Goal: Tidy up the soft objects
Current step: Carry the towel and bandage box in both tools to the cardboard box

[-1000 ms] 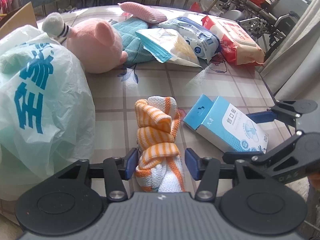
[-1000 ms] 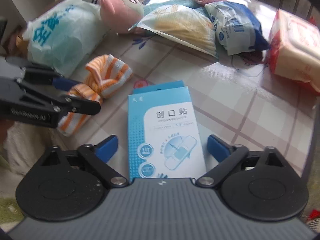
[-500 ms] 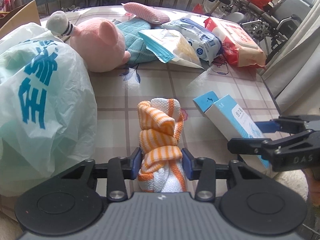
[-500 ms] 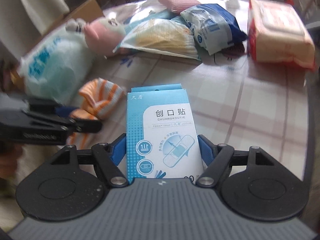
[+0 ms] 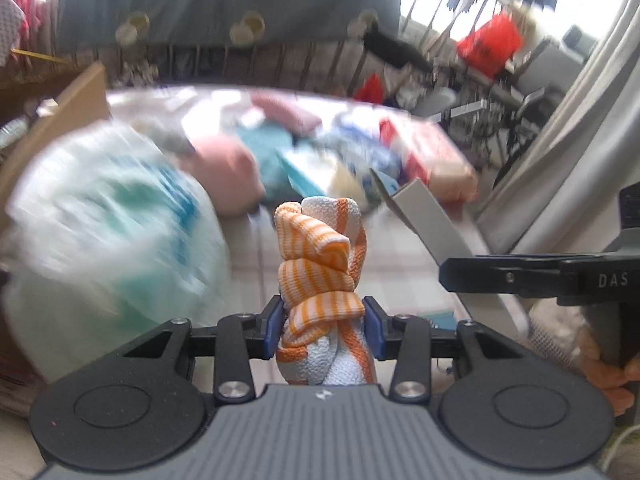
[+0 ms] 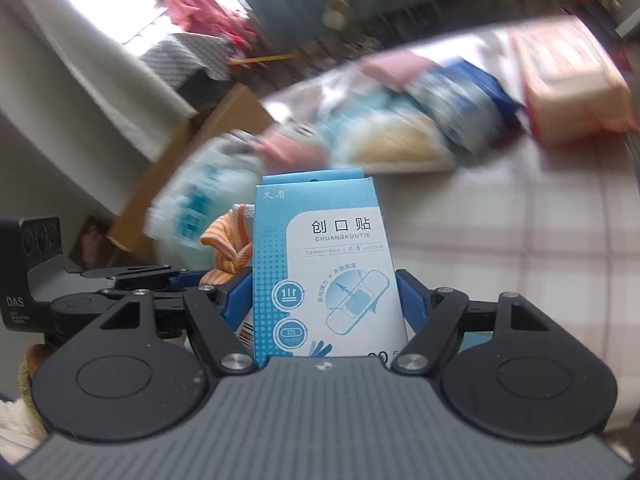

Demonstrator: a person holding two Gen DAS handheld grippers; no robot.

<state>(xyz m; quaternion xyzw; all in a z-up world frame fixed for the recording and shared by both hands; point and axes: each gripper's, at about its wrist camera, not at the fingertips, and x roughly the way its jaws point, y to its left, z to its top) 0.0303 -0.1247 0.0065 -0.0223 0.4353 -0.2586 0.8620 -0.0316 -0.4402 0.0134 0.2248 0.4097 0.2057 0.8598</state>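
The left claw [image 5: 323,327] is clenched on a knotted orange-and-white striped cloth [image 5: 320,264], its blue pads pressing the lower part of the bundle from both sides while the rest stands up above the pads. The cloth is off the desk [image 5: 256,248], in front of the blurred pile of goods at the desk's far side.

The right claw [image 6: 325,305] grips a blue box of adhesive bandages [image 6: 324,264] by its two long edges, the printed face turned toward the camera and the box standing upright between the pads. Both claws' jaws have just been closing, each with its thing between them, and now they hold firm.

Taking the striped cloth as the landmark: in the left wrist view the box appears just to its right as a grey-white edge [image 5: 432,224], with the right claw's black arm marked "DAS" crossing below it. To the cloth's left lies a big white plastic bag with blue-green print [image 5: 112,232]. Beyond the cloth sits a pink plush toy [image 5: 224,168], and further right beyond it a red-and-cream pack of wipes [image 5: 432,156]; all are smeared by motion blur.

In the right wrist view the cloth peeks out just left of the box, with the left claw's arm beneath it. A brown cardboard box [image 6: 188,160] stands behind the plastic bag at the desk's edge.
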